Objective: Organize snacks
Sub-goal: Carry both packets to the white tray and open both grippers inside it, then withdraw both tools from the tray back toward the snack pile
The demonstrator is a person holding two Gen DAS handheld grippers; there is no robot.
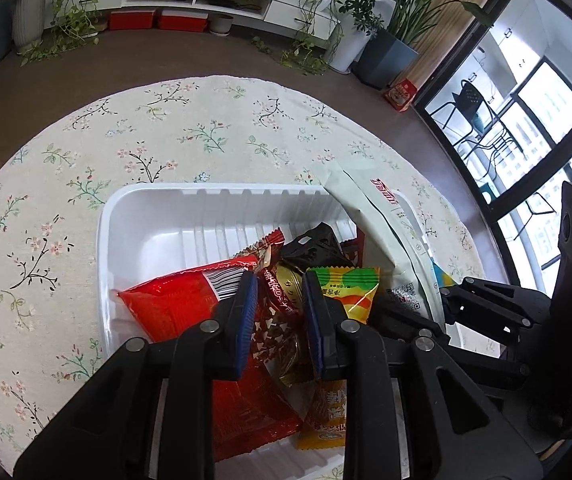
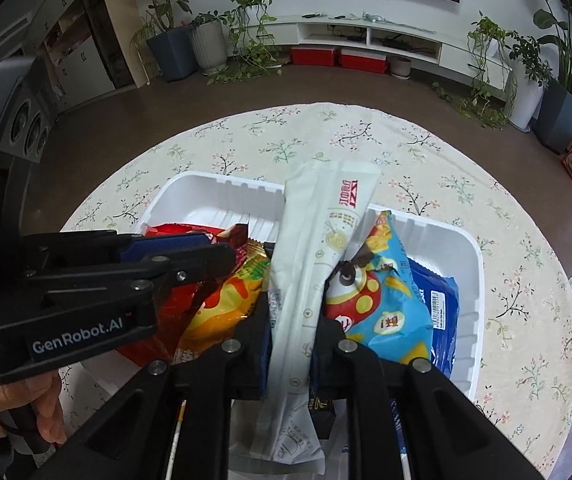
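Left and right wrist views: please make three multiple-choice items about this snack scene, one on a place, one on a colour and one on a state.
1. Where is the dark red packet?
A. between the fingers of the left gripper
B. on the floor
C. on the TV shelf

2. What colour is the tray?
A. black
B. white
C. green

3. What is the state of the right gripper?
A. wide open and empty
B. out of view
C. shut on the long pale packet

Answers: 1 A, the wrapper fills the gap between both fingers. 2 B, the ribbed walls and rim are white. 3 C, both fingers press the sides of the packet.
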